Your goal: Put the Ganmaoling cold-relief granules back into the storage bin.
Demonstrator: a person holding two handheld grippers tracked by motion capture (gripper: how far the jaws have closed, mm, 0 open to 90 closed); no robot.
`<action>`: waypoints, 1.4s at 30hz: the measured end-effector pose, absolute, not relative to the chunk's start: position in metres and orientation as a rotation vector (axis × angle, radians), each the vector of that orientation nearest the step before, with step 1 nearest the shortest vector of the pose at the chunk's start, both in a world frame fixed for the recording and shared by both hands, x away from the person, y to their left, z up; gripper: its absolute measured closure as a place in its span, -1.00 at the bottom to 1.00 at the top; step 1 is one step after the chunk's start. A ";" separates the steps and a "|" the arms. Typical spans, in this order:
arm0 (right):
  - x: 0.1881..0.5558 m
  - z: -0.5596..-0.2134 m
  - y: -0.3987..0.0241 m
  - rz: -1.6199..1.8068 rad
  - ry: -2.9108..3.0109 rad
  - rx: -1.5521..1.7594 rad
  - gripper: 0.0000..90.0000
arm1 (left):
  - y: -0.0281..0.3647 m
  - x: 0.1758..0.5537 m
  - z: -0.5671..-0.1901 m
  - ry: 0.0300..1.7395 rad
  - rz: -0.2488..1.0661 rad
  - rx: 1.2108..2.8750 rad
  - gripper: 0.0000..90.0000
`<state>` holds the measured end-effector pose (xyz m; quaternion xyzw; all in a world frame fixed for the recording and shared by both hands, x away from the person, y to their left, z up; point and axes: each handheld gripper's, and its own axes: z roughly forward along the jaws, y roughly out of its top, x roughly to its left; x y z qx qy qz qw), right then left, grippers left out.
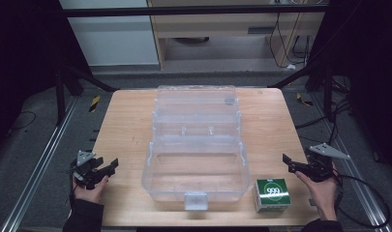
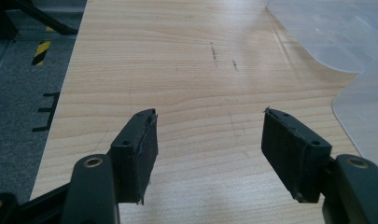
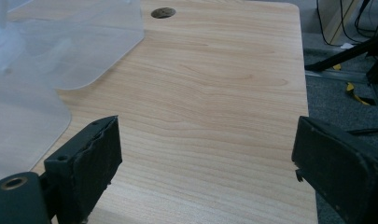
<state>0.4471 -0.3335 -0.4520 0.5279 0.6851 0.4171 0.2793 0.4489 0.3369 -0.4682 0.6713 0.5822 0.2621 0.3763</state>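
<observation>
Leftmost, the left claw (image 1: 102,169) rests in a hand (image 1: 89,189) at the bench's (image 1: 130,130) near left corner, its jaws spread with nothing between them. In the left gripper view the black pads (image 2: 142,149) look matte and blocky, with frayed edges, above pale wood with fine straight grain and a few dark scuff marks.

At the middle stands an open clear plastic case (image 1: 196,145), rectangular with rounded corners: a deep tub near the person, its lid laid back farther off, and a frosted latch (image 1: 195,200) on the near wall. The plastic is glossy and see-through.

Just right of the tub's near corner sits a small box (image 1: 272,194), a green and white cube; its top bears a round green mark with white figures that read like "999".

Rightmost, the right claw (image 1: 289,163) is held in a hand (image 1: 322,191) at the bench's right edge, near the box but apart from it. Its jaws stand spread over bare wood, gripping nothing.
</observation>
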 end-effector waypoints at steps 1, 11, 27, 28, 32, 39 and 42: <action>0.447 -0.452 -0.333 1.119 1.838 1.416 -0.81 | 0.336 0.449 -0.468 1.482 0.669 1.726 -0.21; 0.442 -0.426 -0.326 1.098 1.941 1.244 -0.79 | 0.332 0.447 -0.468 1.454 0.667 1.773 -0.21; 0.431 -0.394 -0.308 1.049 2.096 1.027 -0.82 | 0.326 0.446 -0.471 1.433 0.659 1.849 -0.23; 0.431 -0.391 -0.306 1.047 2.104 1.011 -0.83 | 0.326 0.446 -0.472 1.432 0.659 1.850 -0.23; 0.429 -0.383 -0.298 1.029 2.146 0.943 -0.84 | 0.325 0.447 -0.472 1.430 0.655 1.856 -0.23; 0.427 -0.372 -0.284 0.997 2.235 0.858 -0.86 | 0.325 0.446 -0.473 1.431 0.659 1.860 -0.23; 0.426 -0.370 -0.278 0.965 2.290 0.815 -0.87 | 0.326 0.446 -0.473 1.431 0.659 1.861 -0.23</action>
